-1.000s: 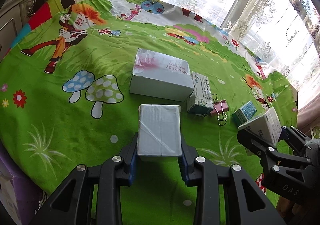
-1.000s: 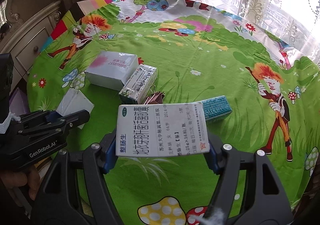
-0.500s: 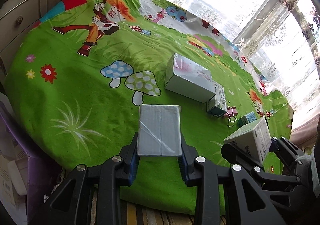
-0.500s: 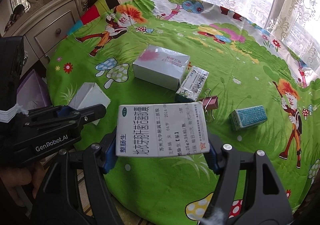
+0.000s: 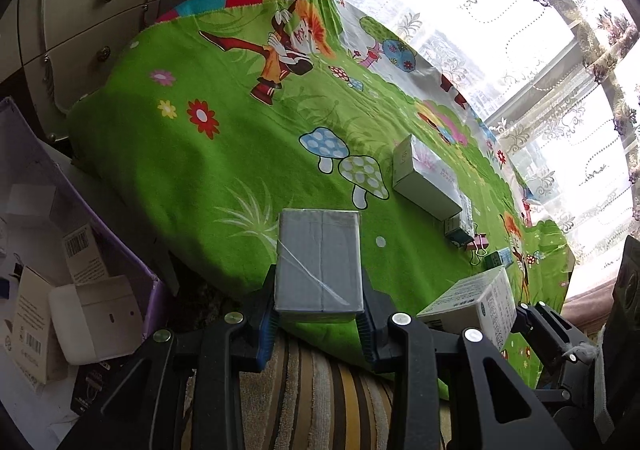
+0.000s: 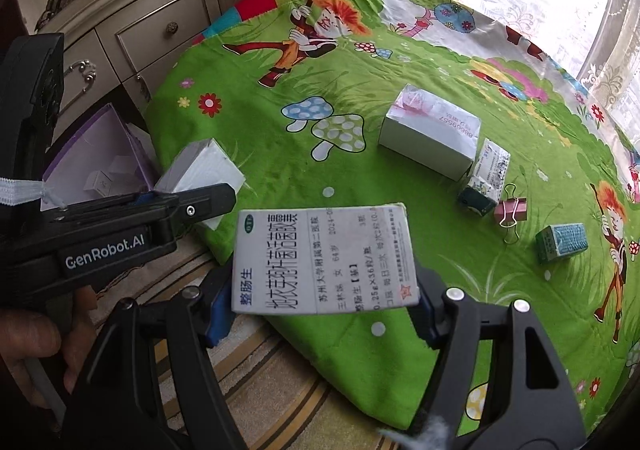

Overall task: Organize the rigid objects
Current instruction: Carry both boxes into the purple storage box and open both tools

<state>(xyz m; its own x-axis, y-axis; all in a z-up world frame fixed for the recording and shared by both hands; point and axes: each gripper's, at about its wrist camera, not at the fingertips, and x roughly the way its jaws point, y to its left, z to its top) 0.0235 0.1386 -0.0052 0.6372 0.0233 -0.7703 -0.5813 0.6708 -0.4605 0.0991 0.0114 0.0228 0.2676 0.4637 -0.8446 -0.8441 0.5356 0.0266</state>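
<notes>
— Two boxes up at once?
— Yes. Left gripper (image 5: 319, 324) has its fingers pinching the grey box (image 5: 319, 264), above the edge of the green cloth (image 5: 224, 138). Right gripper (image 6: 320, 314) clamps the printed medicine box (image 6: 325, 260) by its ends.
— And the rest?
— White box (image 6: 430, 140), pink binder clip (image 6: 510, 212), teal box (image 6: 562, 242) — all lying on the cloth.

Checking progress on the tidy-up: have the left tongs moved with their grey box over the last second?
Yes. The left tongs carried the grey box off the green cloth, toward the purple bin.
</notes>
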